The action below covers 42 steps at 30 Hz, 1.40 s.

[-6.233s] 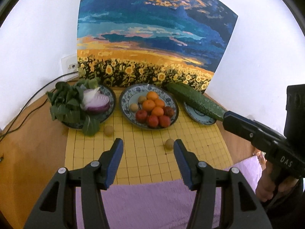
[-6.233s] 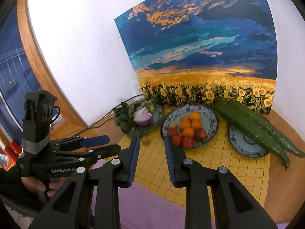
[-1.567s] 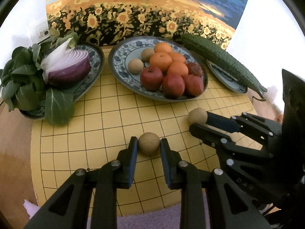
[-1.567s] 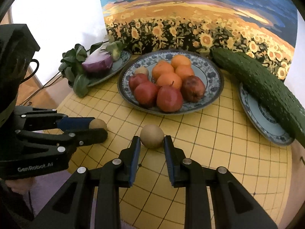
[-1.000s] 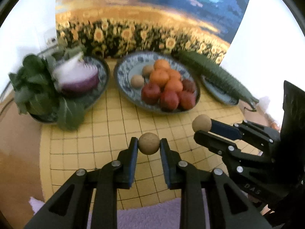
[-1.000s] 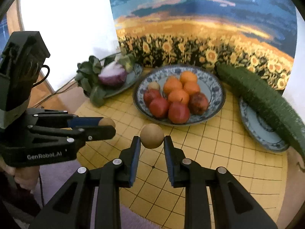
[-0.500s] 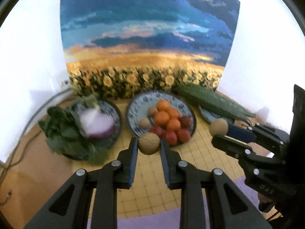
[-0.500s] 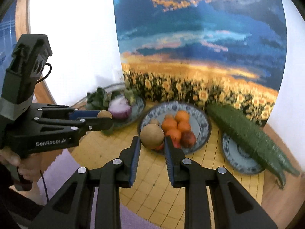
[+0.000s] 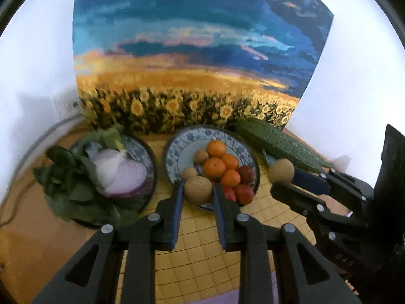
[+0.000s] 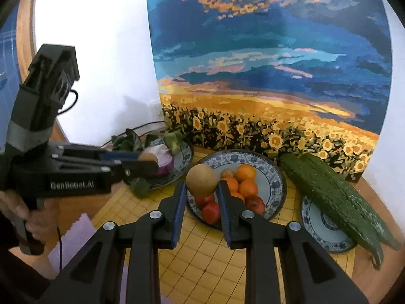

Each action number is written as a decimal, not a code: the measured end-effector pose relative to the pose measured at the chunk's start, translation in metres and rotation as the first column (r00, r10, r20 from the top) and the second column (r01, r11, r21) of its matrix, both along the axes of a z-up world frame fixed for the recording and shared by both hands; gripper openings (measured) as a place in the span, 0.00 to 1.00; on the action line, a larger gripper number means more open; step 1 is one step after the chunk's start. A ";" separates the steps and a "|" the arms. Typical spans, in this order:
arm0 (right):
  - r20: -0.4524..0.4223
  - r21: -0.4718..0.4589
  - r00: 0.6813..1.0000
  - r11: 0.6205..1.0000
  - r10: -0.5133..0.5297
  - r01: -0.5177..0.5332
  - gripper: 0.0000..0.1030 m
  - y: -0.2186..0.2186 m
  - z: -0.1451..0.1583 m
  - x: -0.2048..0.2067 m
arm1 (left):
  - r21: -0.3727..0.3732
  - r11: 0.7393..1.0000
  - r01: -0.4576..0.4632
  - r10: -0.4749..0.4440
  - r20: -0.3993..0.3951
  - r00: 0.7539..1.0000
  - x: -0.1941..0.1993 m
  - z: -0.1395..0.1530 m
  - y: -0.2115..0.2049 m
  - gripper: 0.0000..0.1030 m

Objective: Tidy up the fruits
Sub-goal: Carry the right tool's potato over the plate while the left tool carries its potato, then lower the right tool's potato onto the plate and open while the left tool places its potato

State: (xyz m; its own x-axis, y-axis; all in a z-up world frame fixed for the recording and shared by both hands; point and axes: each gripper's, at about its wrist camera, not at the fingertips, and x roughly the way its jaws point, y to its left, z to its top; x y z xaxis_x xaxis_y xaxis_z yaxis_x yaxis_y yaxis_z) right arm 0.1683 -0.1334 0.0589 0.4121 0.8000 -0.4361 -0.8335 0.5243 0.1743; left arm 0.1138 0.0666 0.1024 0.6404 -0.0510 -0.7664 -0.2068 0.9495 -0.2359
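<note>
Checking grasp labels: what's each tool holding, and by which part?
Left tool pinches a round brown fruit across its sides. Right tool does likewise with another brown fruit.

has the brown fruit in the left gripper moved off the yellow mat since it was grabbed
Yes. The left gripper has lifted the brown fruit up off the yellow mat; it now hangs before the fruit plate.

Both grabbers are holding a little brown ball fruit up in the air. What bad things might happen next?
1. Each round brown fruit, left and right, is pinched only at its sides, so it might slip from its hand-held gripper, left or right, and roll off the yellow mat.
2. The fruit plate is already crowded with oranges and red fruits; a dropped fruit could knock one out.
3. Both hand-held grippers are close together and may bump.
</note>
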 end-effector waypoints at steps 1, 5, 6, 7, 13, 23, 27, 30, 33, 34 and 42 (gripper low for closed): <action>-0.002 -0.007 1.000 1.000 0.003 -0.003 0.26 0.003 -0.001 0.004 | -0.020 1.000 0.002 -0.002 -0.008 1.000 0.004 -0.007 0.002 0.24; -0.024 -0.047 1.000 0.999 0.020 -0.022 0.26 0.019 -0.010 0.026 | -0.081 0.997 -0.012 0.009 -0.038 0.999 0.020 -0.033 0.014 0.24; -0.029 -0.060 0.999 0.998 0.027 -0.029 0.26 0.023 -0.012 0.031 | -0.096 0.995 -0.017 0.013 -0.041 0.999 0.023 -0.038 0.017 0.23; -0.032 -0.075 0.999 0.996 0.037 -0.039 0.26 0.028 -0.015 0.037 | -0.115 0.993 -0.024 0.018 -0.049 0.999 0.027 -0.044 0.021 0.23; -0.016 -0.138 0.994 0.984 0.108 -0.110 0.26 0.054 -0.025 0.057 | -0.177 0.984 -0.024 0.009 -0.085 0.996 0.047 -0.062 0.035 0.24; 0.017 -0.244 0.979 0.951 0.201 -0.191 0.25 0.082 -0.036 0.070 | -0.183 0.982 -0.047 0.021 -0.143 0.989 0.059 -0.073 0.040 0.30; 0.016 -0.255 0.977 0.946 0.211 -0.200 0.26 0.087 -0.035 0.073 | -0.210 0.976 -0.063 0.036 -0.134 0.990 0.059 -0.072 0.046 0.31; 0.004 -0.268 0.980 0.944 0.200 -0.192 0.26 0.090 -0.036 0.074 | -0.226 0.972 -0.072 0.043 -0.130 0.991 0.057 -0.072 0.051 0.31; 0.000 -0.272 0.978 0.941 0.209 -0.201 0.26 0.091 -0.036 0.073 | -0.227 0.971 -0.071 0.043 -0.128 0.991 0.057 -0.071 0.050 0.31; 0.002 -0.273 0.976 0.939 0.217 -0.208 0.26 0.091 -0.036 0.072 | -0.227 0.971 -0.071 0.043 -0.127 0.991 0.057 -0.071 0.050 0.31; -0.016 -0.277 0.979 0.939 0.205 -0.202 0.26 0.090 -0.039 0.068 | -0.225 0.970 -0.090 0.062 -0.125 0.990 0.048 -0.068 0.051 0.31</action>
State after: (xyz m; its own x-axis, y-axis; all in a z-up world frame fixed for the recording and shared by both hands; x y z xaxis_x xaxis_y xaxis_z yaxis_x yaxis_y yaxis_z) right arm 0.2365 -0.0435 0.0199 0.2601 0.7164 -0.6474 -0.9286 0.3694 0.0357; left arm 0.1621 0.1177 0.0345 0.5561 -0.1889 -0.8093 -0.3153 0.8531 -0.4157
